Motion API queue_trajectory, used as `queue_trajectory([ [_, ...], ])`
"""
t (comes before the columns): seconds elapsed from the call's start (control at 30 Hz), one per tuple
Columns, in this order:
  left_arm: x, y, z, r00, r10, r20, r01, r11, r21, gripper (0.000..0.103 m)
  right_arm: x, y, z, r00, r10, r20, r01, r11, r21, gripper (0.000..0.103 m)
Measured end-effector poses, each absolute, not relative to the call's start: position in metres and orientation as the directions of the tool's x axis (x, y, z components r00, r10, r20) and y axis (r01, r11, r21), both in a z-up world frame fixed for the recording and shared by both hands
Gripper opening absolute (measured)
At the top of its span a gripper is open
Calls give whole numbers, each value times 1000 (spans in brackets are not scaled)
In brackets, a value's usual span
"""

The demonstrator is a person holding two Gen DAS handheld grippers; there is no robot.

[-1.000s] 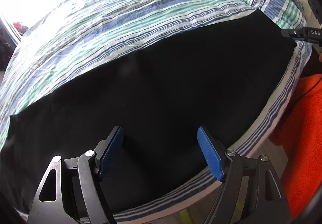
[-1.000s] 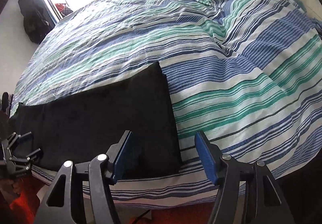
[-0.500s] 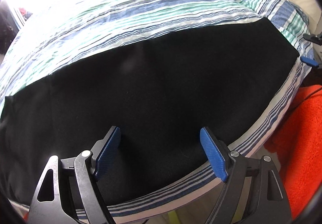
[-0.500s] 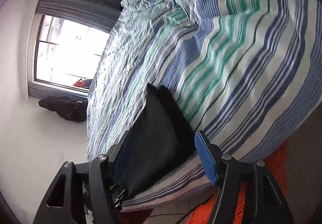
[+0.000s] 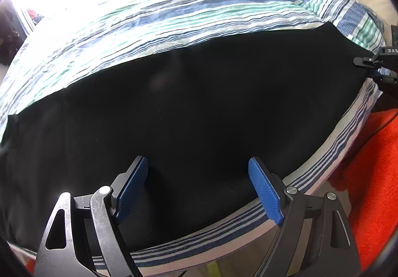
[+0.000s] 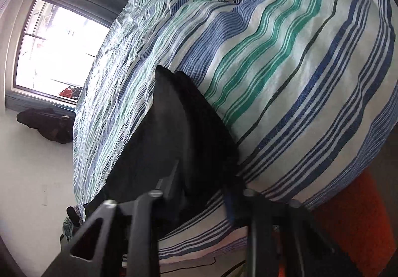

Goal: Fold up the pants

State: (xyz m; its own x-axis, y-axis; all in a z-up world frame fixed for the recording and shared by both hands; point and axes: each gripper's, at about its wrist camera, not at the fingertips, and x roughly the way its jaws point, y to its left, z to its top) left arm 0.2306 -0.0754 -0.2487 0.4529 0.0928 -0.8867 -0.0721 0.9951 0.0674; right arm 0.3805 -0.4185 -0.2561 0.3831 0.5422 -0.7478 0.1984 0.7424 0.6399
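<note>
A: While the black pants (image 5: 199, 108) are lying flat along the near edge of the bed (image 5: 174, 18), how far is the folding getting?

B: Judging by the long, smooth strip, they are looking folded leg over leg; the crosswise folds are waiting. The left claw (image 5: 199, 185) is hovering wide open over the pants' middle, gripping nothing.

A: And the right claw (image 6: 201, 192)?

B: It is sitting turned on its side at the pants' end, blurred fingers straddling the hem edge; whether it is pinching, I cannot tell. The cloth is looking matte and soft; the striped cover is crinkling.
</note>
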Motion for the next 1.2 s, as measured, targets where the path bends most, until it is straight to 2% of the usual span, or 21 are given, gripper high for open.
queue_trajectory([
  [0.17, 226, -76, -246, 444, 92, -891, -82, 995, 62, 84, 368, -401, -211, 471, 487, -736, 45, 820, 571, 12],
  [0.3, 217, -54, -231, 427, 40, -903, -110, 994, -8, 84, 360, -389, -171, 504, 502, -703, -49, 829, 556, 12],
  [0.43, 195, 7, -202, 464, 32, -885, -257, 961, -100, 83, 346, -349, -106, 537, 545, -644, -228, 829, 511, 12],
  [0.63, 146, 111, -163, 547, 113, -829, -512, 829, -225, 83, 319, -234, -24, 508, 677, -532, -515, 734, 443, 12],
  [0.73, 118, 146, -156, 561, 161, -812, -586, 770, -253, 83, 302, -162, -16, 448, 730, -515, -618, 670, 412, 12],
  [0.83, 97, 173, -159, 546, 200, -814, -640, 727, -250, 83, 287, -93, -39, 386, 768, -510, -663, 616, 425, 13],
  [0.9, 83, 189, -164, 532, 215, -819, -671, 697, -253, 83, 274, -52, -70, 316, 795, -518, -695, 566, 444, 19],
  [0.93, 76, 193, -167, 525, 221, -822, -683, 686, -252, 83, 270, -33, -92, 235, 805, -544, -708, 525, 472, 38],
  [0.97, 70, 198, -171, 515, 228, -827, -693, 678, -245, 83, 266, -19, -115, 150, 795, -588, -705, 502, 500, 64],
  [1.0, 63, 204, -174, 505, 234, -831, -700, 674, -236, 83, 263, -14, -135, 99, 778, -621, -694, 501, 518, 67],
  [1.07, 57, 202, -180, 503, 233, -832, -696, 680, -230, 83, 256, -28, -160, 80, 751, -655, -691, 516, 506, 67],
  [1.2, 51, 181, -183, 571, 165, -804, -610, 741, -280, 80, 243, -88, -177, 203, 651, -732, -743, 589, 318, 67],
])
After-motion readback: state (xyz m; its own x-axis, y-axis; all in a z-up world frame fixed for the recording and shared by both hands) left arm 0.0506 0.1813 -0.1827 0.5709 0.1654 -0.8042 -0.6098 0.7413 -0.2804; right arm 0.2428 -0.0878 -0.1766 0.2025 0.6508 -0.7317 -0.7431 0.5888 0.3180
